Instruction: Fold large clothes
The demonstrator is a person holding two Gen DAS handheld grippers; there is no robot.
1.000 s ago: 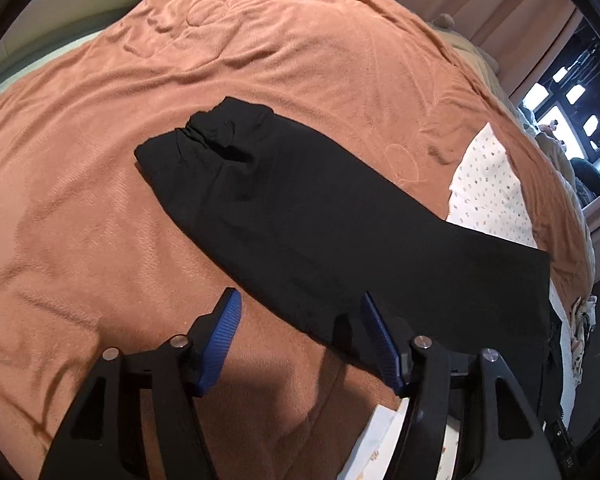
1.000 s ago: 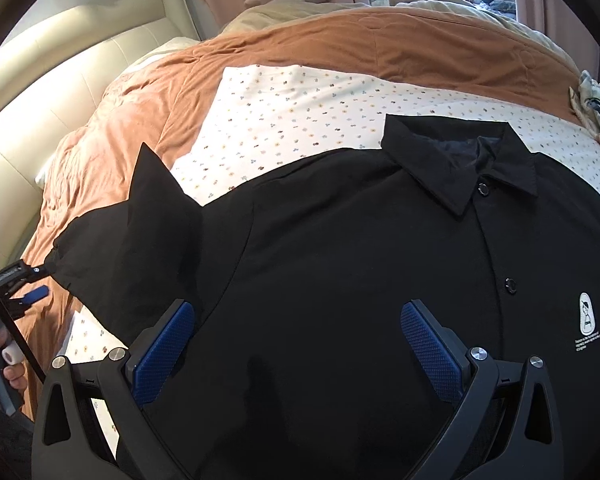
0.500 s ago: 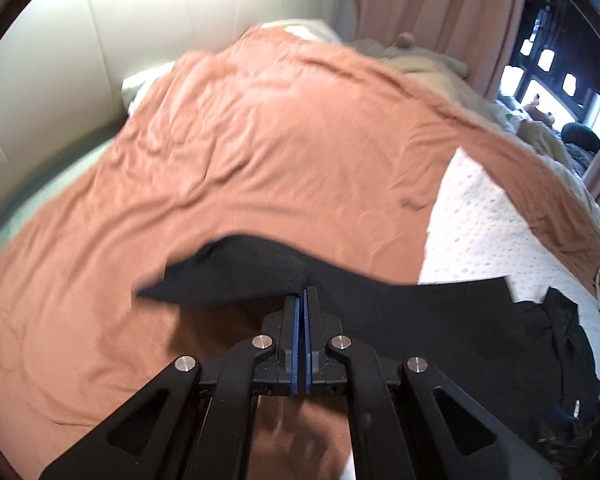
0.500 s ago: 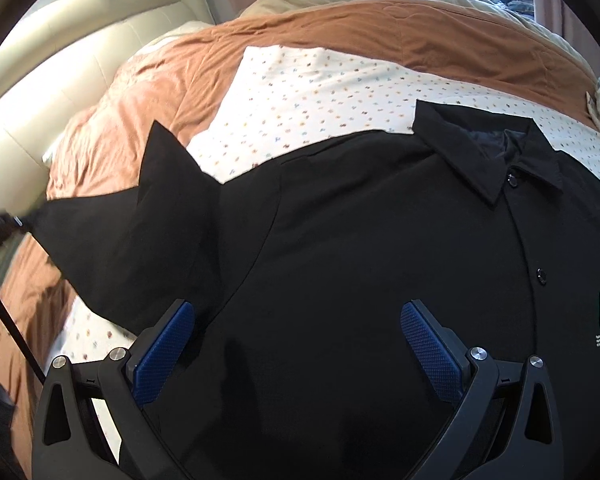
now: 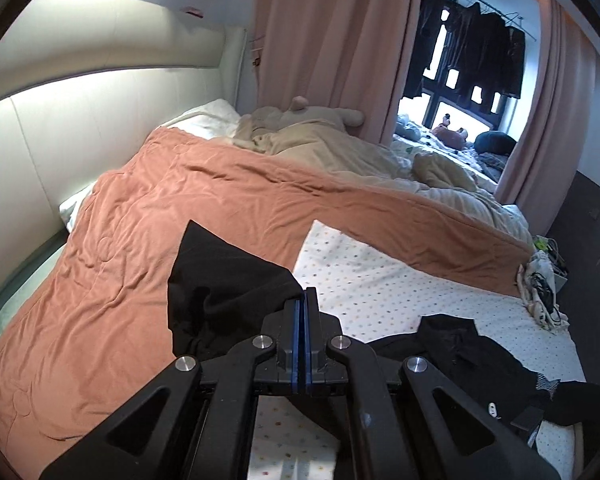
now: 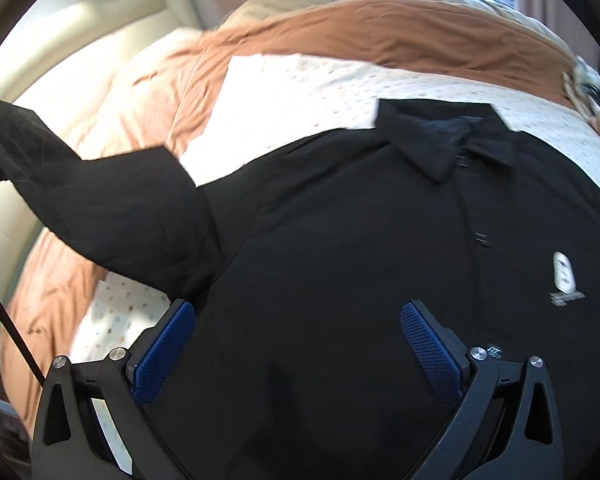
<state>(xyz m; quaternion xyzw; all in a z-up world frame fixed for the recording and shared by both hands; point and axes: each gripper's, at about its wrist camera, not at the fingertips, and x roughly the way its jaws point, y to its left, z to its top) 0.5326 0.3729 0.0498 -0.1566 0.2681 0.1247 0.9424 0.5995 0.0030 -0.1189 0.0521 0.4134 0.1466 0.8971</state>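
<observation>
Your black collared shirt (image 6: 340, 240) lies front-up, buttoned, filling the centre and right of the right wrist frame, a white chest logo at right; its sleeve (image 6: 100, 208) rises toward the left edge.

One black shirt (image 6: 340, 240) – one collar (image 6: 432, 136), one white chest logo (image 6: 564, 276), two buttons (image 6: 482, 239) showing on the placket, one sleeve (image 5: 220, 280) lifted at left. Two grippers – left gripper (image 5: 305, 300), right gripper (image 6: 296, 344) – two blue pads (image 6: 164, 352) each. One orange blanket (image 5: 140, 240), one dotted sheet (image 5: 380, 280), one beige duvet (image 5: 320, 148) far side. Two pink curtains (image 5: 328, 40). About four dark garments (image 5: 476, 40) hanging far right at the window. One headboard (image 5: 80, 100).
</observation>
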